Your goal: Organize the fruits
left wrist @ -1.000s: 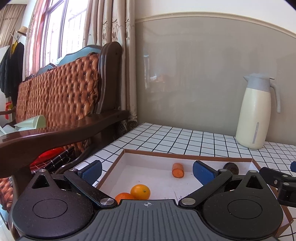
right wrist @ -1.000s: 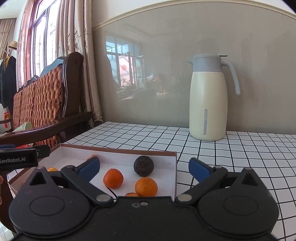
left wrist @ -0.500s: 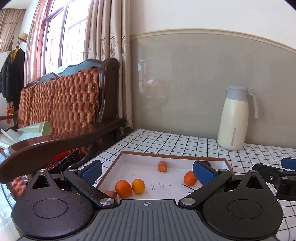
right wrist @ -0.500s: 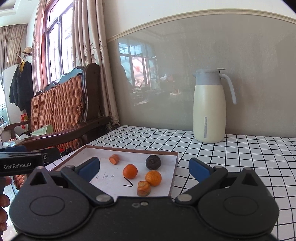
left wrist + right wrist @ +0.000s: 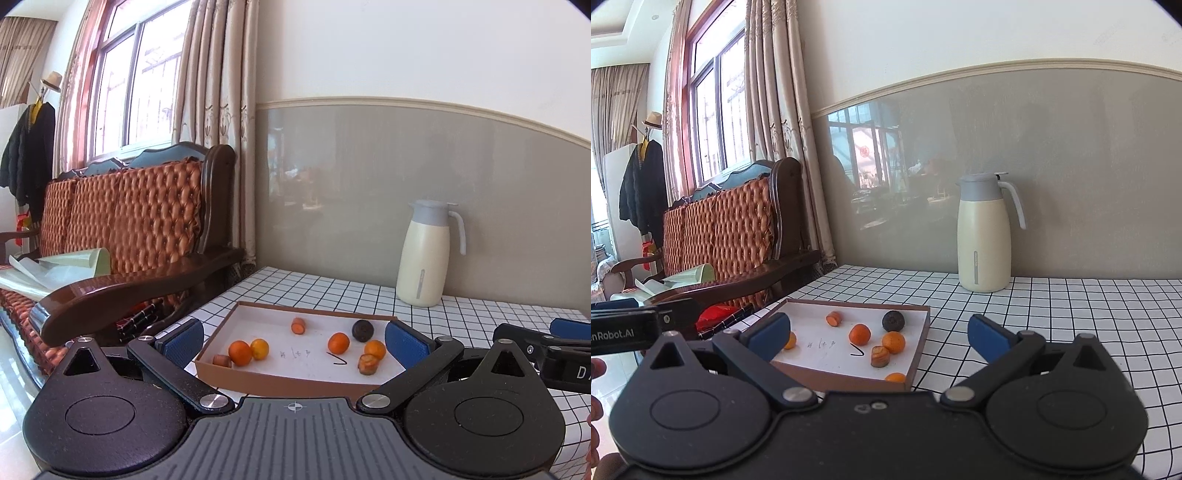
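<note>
A shallow brown box with a white floor (image 5: pixel 258 376) (image 5: pixel 921 339) lies on the checked table. In it are several small oranges (image 5: pixel 240 352) (image 5: pixel 859 334), carrot-like orange pieces (image 5: pixel 298 325) (image 5: pixel 880 356) and one dark round fruit (image 5: pixel 362 329) (image 5: pixel 894 320). My left gripper (image 5: pixel 294 341) is open and empty, held back from the box's near edge. My right gripper (image 5: pixel 878 334) is open and empty, back from the box's near right corner. Each gripper shows at the edge of the other's view.
A cream thermos jug (image 5: pixel 424 254) (image 5: pixel 984 232) stands at the back of the table by the grey wall. A wooden sofa with orange cushions (image 5: pixel 129 221) stands left of the table, its armrest (image 5: pixel 129 284) near the table's left edge.
Both grippers have pulled back and up from the box; the whole box and its fruit now show in front of them. Both stay open and empty.
</note>
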The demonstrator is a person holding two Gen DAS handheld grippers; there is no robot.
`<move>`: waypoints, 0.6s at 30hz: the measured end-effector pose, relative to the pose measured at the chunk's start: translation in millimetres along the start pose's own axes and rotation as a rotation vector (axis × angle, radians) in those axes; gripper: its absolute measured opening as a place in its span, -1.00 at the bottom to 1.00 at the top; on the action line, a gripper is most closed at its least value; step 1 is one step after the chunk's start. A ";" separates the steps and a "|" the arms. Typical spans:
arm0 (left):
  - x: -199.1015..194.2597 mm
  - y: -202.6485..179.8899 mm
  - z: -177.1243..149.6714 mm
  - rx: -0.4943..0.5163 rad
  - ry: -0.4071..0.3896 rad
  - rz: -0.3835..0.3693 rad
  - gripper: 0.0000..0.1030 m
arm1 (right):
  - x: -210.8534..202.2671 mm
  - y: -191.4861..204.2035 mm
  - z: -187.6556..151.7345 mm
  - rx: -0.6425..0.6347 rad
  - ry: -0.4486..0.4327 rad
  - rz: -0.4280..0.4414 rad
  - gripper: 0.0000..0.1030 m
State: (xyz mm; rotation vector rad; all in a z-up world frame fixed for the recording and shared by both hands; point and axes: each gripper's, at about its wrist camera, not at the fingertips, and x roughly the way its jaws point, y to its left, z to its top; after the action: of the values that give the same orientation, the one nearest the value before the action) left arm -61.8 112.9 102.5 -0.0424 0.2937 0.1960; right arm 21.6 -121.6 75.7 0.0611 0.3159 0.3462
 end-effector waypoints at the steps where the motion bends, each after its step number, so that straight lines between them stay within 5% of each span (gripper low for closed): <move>1: -2.3 0.5 0.1 -0.005 0.003 0.000 1.00 | -2.3 0.8 -0.5 0.001 0.002 -0.002 0.88; 18: 5.1 -3.1 -10.7 -0.003 0.042 0.005 1.00 | 1.7 0.9 -7.4 -0.002 0.000 -0.071 0.88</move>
State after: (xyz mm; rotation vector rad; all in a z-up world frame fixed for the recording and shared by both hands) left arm -59.4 110.1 90.9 -0.0490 0.3352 0.2005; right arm 20.4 -120.1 68.2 0.0480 0.3170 0.2765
